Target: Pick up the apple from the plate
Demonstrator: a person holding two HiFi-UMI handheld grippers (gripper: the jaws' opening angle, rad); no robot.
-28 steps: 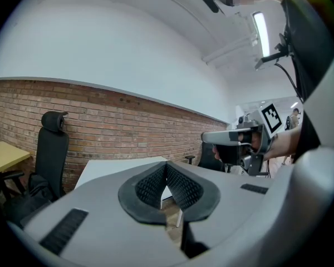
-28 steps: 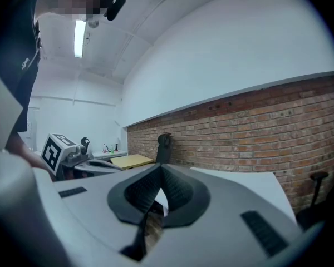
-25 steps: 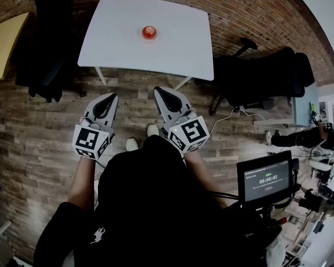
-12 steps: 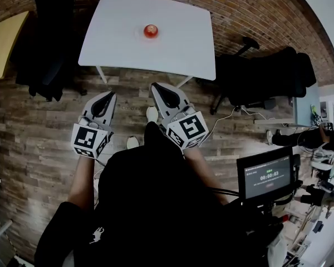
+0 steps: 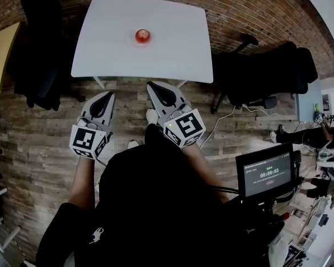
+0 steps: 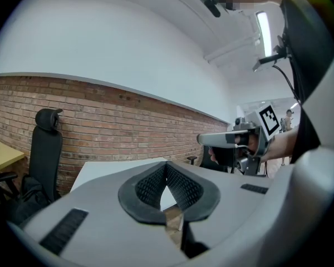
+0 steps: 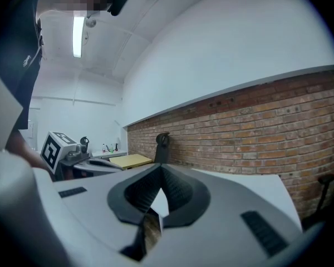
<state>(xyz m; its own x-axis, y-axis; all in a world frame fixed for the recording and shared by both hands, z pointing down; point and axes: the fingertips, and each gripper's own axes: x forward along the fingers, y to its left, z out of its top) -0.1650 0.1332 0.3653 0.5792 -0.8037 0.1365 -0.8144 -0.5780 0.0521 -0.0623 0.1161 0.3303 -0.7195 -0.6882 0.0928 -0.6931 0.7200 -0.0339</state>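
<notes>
Two tools are held side by side in front of the person, above the wooden floor (image 5: 39, 127). The left tool (image 5: 107, 97) has its jaws fully together, with nothing between them. The right tool (image 5: 155, 88) is likewise closed and empty, and each tool's own view confirms this.

Over the last second both tools have advanced toward the white worktop (image 5: 172, 43). Their tips now lie close to its near edge in the head view, the right tool slightly ahead. The worktop has also shifted a little left in that view, which is consistent with the person stepping forward.

The apple (image 5: 142, 35) sits far of the tools, near the middle of the worktop and well apart from both. It is untouched. The plate under it is too faint to make out clearly.

Assessment: the task is in the approach stage. Neither tool can take the apple as it stands. The chosen tool must open its jaws and cross the near half of the worktop before any grip is possible.
</notes>
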